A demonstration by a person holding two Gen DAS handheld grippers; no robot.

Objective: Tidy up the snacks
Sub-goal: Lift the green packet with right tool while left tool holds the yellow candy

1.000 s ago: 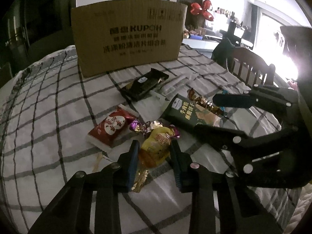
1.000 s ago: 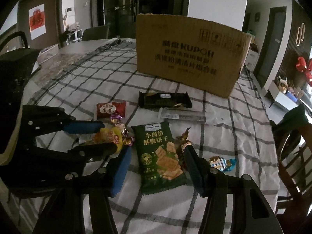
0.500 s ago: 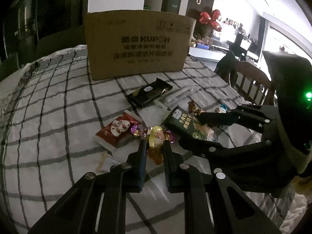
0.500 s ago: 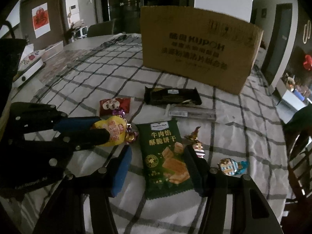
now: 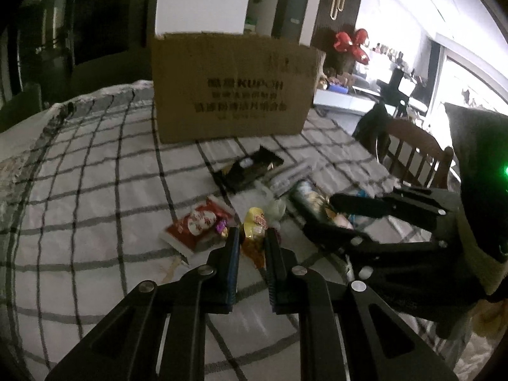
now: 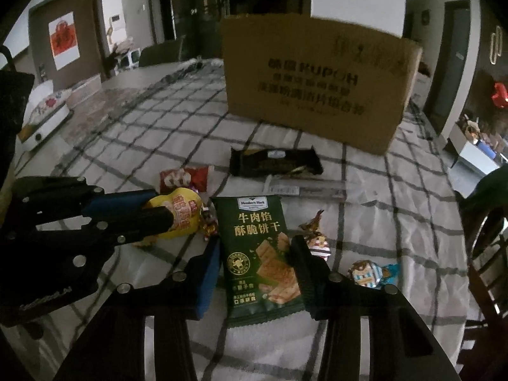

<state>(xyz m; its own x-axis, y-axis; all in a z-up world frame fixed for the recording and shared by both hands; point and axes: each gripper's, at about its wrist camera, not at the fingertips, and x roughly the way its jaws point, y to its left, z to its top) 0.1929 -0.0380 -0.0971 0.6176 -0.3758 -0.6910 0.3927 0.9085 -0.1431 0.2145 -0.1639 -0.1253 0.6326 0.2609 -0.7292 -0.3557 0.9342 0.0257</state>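
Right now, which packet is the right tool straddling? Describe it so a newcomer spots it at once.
Start at the big brown cardboard box on the checked tablecloth; nearer the camera lies a black wrapper, then a flat dark green biscuit packet. It is the only green one, with white lettering and pictured crackers.

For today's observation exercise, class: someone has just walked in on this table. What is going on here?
A person with a gripper in each hand is sorting snacks on a checked tablecloth. The left gripper is shut on a yellow snack packet. The right gripper straddles a green biscuit packet, its jaws just closing in. A cardboard box stands behind; a black wrapper and small candies lie loose.
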